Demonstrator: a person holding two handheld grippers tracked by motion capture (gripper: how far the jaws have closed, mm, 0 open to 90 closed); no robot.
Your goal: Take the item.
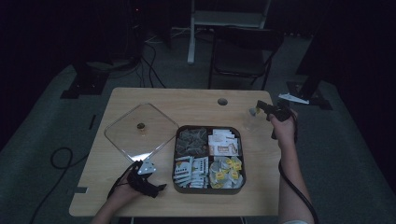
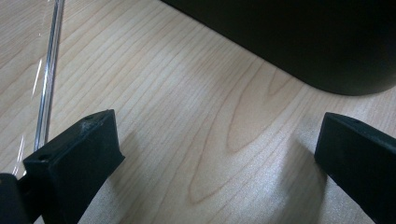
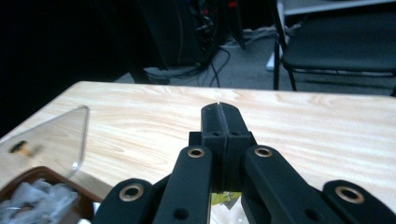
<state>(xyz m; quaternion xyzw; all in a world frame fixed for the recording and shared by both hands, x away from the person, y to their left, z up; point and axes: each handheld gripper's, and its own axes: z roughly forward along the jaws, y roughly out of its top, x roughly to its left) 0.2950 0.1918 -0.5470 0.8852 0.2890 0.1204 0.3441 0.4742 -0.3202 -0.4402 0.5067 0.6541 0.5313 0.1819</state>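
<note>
Left tongs (image 2: 210,154) spread wide over bare table (image 2: 196,116), right tongs (image 3: 219,123) clenched — yellow scrap below, grasp unclear.

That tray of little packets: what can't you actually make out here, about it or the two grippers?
- Packet labels in the tray: too small and dim in the high view.
- Yellow-and-white scrap below the right gripper: mostly hidden by the gripper's arms in the right gripper view, so unidentifiable.
- Left gripper: its view cuts off the dark tray at the top edge.
</note>
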